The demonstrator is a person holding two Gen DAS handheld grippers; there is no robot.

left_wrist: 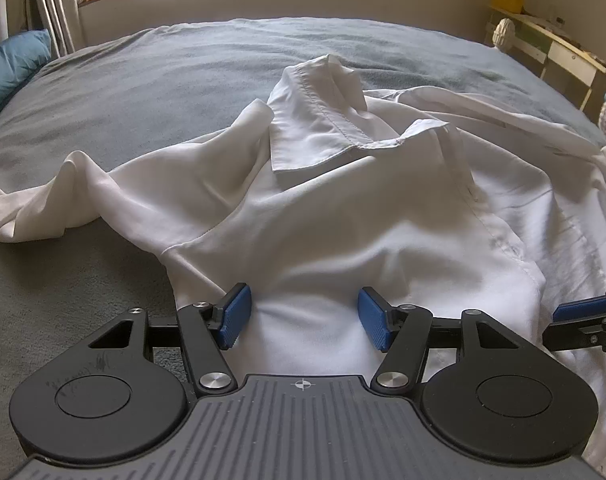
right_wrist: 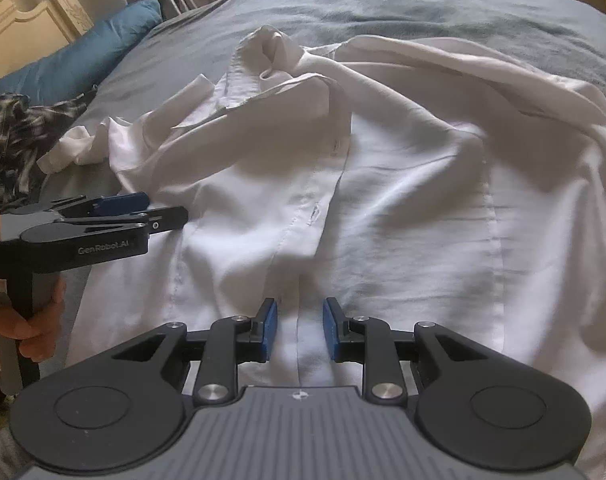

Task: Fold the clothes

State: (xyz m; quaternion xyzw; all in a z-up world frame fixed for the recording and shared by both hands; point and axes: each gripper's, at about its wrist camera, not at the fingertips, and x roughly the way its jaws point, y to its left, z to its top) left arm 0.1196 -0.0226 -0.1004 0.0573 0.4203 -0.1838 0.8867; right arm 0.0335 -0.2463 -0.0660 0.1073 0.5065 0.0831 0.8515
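The white shirt (right_wrist: 383, 184) is spread face up on the grey bed (left_wrist: 163, 80), collar (left_wrist: 323, 120) away, front rumpled, one sleeve (left_wrist: 43, 196) thrown out sideways. Before any fold, the front should be smoothed and the placket (right_wrist: 315, 208) straightened; cloth is best pinched at the hem. The left hand-held gripper (left_wrist: 301, 318) is held apart over the lower front, nothing clamped. The right hand-held gripper (right_wrist: 300, 330) is slightly parted astride the placket, unclamped.

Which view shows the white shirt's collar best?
The left wrist view: the white cotton shirt's collar stands up large and centred, stitching sharp. In the right wrist view the collar is farther off, smaller, crumpled and slightly blurred.
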